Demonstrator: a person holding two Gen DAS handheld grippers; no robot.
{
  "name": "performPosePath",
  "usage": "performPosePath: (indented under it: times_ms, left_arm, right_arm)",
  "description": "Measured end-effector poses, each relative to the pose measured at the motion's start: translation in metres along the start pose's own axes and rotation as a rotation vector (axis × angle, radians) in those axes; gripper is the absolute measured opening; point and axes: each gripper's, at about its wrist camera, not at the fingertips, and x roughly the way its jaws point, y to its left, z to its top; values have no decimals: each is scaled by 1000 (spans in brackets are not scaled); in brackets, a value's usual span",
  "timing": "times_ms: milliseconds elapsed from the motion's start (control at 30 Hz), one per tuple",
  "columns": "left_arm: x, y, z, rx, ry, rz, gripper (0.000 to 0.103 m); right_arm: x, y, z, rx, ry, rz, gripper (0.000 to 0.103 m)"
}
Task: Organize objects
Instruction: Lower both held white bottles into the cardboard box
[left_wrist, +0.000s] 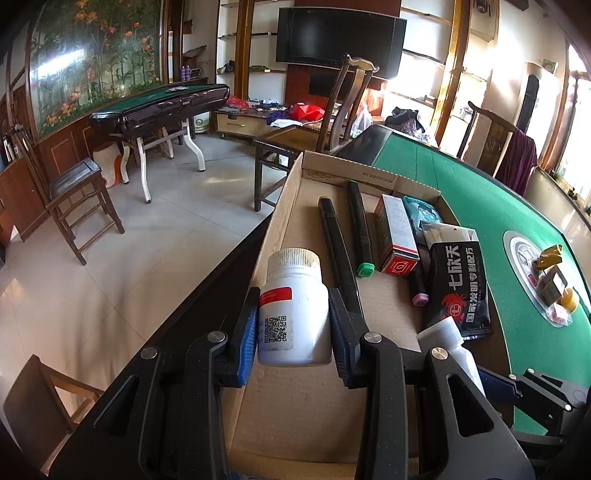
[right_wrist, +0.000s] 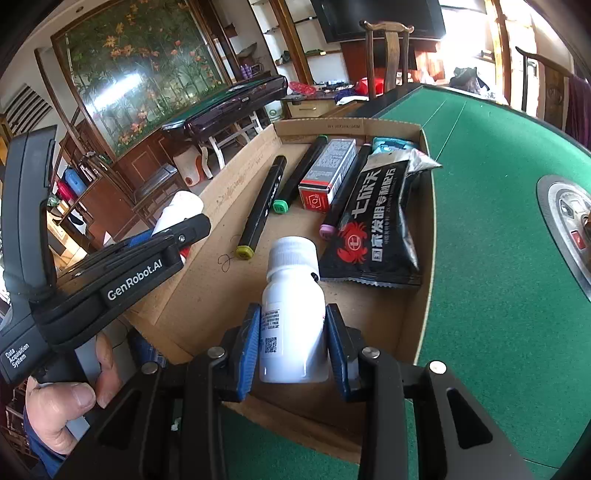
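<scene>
Your left hand-held gripper (left_wrist: 293, 328) is clamped on a white bottle (left_wrist: 293, 314), pads low on its body, and it hangs over the box's (left_wrist: 284, 206) left wall at about 9 o'clock. Lower it there and the bottle's base may catch the cardboard edge and tip out towards the floor.

Your right hand-held gripper (right_wrist: 293, 343) is clamped on a second bottle (right_wrist: 293, 314), over the near bare floor of the box, at 6 o'clock. Both grips sit near the base, so a quick tilt could swing a bottle loose. The two tools are near each other; in the right view the left one crosses at 9 o'clock, so a sideways move may knock them together.

Farther in, at 12 o'clock, markers (right_wrist: 264, 206), a red carton (right_wrist: 325, 177) and a black pouch (right_wrist: 376, 221) lie close together. A rolling bottle would hit them.
</scene>
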Motion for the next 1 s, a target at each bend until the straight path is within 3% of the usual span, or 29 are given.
performPosePath:
  times_ms: [433, 1000]
  left_arm:
    - [24, -3, 12, 12, 89, -47, 34]
    - [33, -13, 13, 69, 102, -23, 34]
  right_arm:
    - [16, 8, 12, -44, -7, -55, 34]
    - [21, 10, 13, -115, -23, -125, 34]
